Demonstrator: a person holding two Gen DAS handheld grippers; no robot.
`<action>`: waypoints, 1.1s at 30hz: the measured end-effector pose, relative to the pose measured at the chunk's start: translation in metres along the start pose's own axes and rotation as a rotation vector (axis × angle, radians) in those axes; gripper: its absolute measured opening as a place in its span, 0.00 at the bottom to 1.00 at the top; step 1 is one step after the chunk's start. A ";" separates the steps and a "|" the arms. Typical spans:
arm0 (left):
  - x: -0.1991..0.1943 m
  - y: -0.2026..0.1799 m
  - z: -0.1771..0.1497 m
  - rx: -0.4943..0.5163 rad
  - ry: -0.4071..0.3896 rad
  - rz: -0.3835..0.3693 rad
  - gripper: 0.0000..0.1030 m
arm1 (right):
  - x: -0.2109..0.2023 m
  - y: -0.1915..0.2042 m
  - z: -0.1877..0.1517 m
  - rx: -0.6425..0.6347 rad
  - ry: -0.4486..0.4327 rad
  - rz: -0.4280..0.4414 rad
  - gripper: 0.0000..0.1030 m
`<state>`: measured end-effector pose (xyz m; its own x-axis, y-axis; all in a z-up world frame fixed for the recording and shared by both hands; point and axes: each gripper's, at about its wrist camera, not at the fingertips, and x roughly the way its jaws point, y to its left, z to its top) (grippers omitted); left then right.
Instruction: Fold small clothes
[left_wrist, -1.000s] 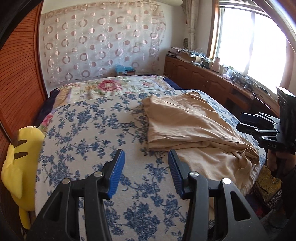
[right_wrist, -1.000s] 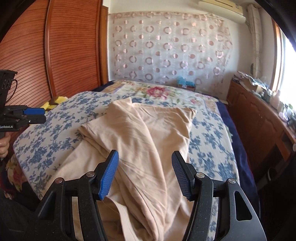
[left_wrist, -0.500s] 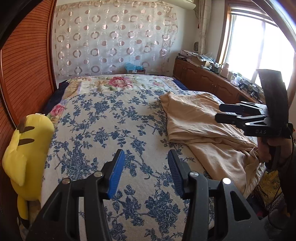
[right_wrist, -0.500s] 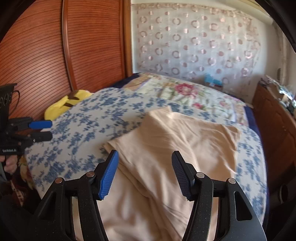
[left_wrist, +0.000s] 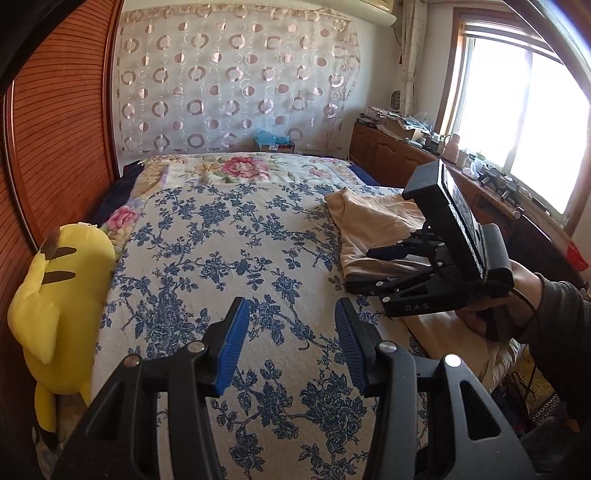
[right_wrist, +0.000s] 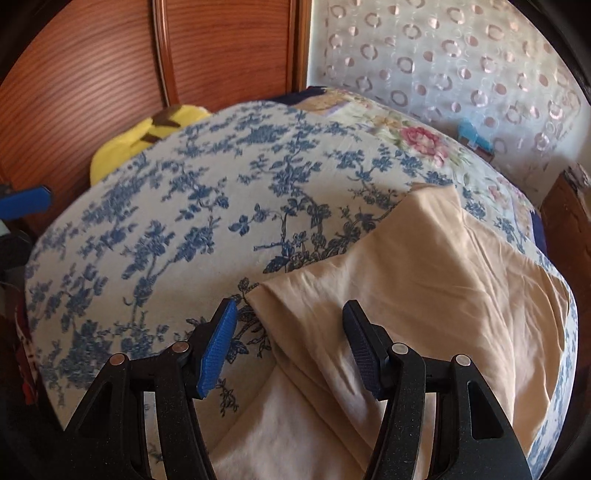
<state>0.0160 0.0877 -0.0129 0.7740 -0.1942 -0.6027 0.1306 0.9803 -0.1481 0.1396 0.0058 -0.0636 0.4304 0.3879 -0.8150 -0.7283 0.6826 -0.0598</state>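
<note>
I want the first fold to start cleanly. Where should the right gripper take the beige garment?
Probably at the near corner of the beige garment, just ahead of the open right gripper. That corner lies as a free edge on the blue-flowered bedspread, so coming from the bare side lets one finger slip under.

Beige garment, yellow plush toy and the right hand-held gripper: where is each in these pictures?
beige garment (right_wrist: 424, 288): right wrist view, on its smooth upper layer.
yellow plush toy (left_wrist: 55, 295): left wrist view, middle of its body.
right hand-held gripper (right_wrist: 288, 347): right wrist view, midway between its fingertips, which stand apart.
</note>
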 end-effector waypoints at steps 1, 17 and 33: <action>0.000 0.000 0.000 -0.001 0.000 -0.001 0.46 | 0.003 0.000 0.000 -0.007 0.005 -0.008 0.59; 0.006 -0.013 -0.007 0.008 0.015 -0.036 0.46 | -0.075 -0.106 0.021 0.122 -0.167 -0.148 0.04; 0.015 -0.026 -0.013 0.030 0.046 -0.056 0.46 | -0.059 -0.243 0.005 0.321 -0.078 -0.510 0.08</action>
<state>0.0168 0.0587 -0.0283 0.7354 -0.2499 -0.6299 0.1922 0.9683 -0.1599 0.2941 -0.1800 0.0017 0.7297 -0.0012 -0.6838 -0.2277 0.9425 -0.2447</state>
